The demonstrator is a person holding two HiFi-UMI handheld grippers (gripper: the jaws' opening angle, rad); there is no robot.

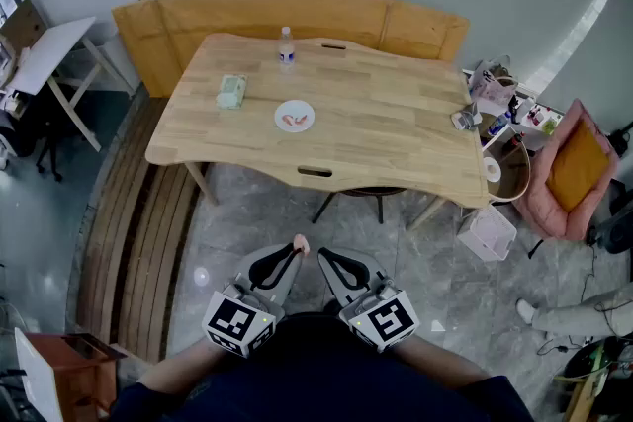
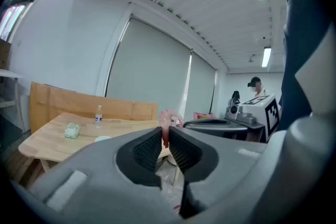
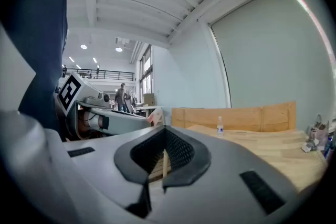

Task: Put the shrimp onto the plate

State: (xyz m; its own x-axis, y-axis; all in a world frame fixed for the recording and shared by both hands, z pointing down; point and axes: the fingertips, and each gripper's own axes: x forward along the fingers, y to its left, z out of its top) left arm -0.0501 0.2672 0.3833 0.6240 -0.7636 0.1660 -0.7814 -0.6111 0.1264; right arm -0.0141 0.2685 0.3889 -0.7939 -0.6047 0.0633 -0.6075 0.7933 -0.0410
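Left tool (image 1: 297, 250): jaws narrow, clamped on a pink shrimp (image 1: 301, 243). The shrimp sticks out past the tips. Left gripper view confirms it: ribbed pads of the left tool (image 2: 165, 136) are close together, with the shrimp (image 2: 169, 119) pinched between them and rising above.

Right tool (image 1: 324, 257): just beside the left one, tips near each other. In the right gripper view the right tool (image 3: 164, 157) has its jaws drawn together to a thin slit, with nothing between them.

Both tools are held low in front of the person, over the grey floor (image 1: 415, 262), well short of the table (image 1: 396, 133).

Plate (image 1: 297, 107): white, on the table, left of centre. A pink piece (image 1: 294, 122) lies on it. A green pack (image 1: 231, 92) sits to its left and a bottle (image 1: 286, 45) stands upright near the far edge.
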